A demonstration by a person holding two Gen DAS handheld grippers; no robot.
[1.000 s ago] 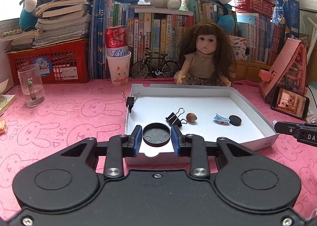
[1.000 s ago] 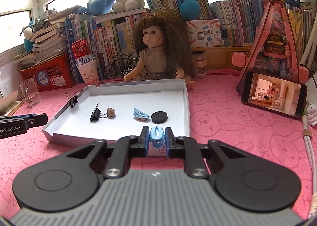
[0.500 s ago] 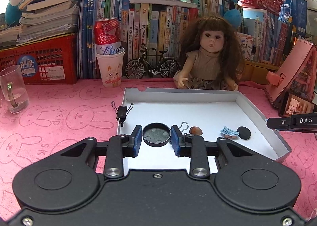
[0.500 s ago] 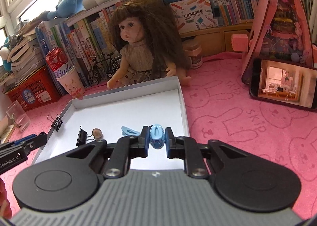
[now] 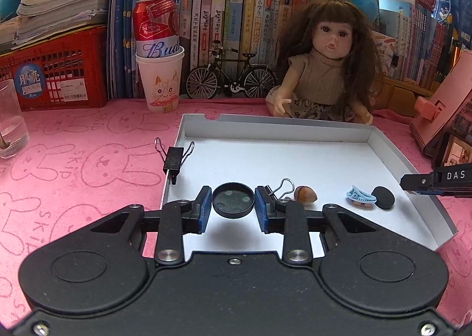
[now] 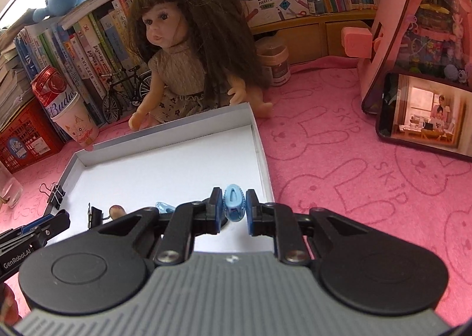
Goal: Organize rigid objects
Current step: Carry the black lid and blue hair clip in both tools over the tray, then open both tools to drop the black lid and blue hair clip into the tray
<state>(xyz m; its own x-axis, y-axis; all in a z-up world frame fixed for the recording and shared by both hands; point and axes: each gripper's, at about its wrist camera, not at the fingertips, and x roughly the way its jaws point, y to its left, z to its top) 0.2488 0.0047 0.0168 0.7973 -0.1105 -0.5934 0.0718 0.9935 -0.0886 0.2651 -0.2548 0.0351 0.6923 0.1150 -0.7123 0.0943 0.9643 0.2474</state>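
Observation:
My left gripper is shut on a round black lid, held over the near left part of the white shallow box. Inside the box lie a black binder clip, a hazelnut, a light blue hair clip and a black disc. Another binder clip is clamped on the box's left wall. My right gripper is shut on a blue hair clip above the near right part of the box. The right gripper's tip shows at the left view's right edge.
A doll sits right behind the box, with a toy bicycle and a can in a paper cup beside it. A glass stands far left. A phone and pink toy house stand right.
Both grippers have moved forward from the box's near edge to over its floor, each still gripping its object. The right gripper also rolled, tilting the scene.

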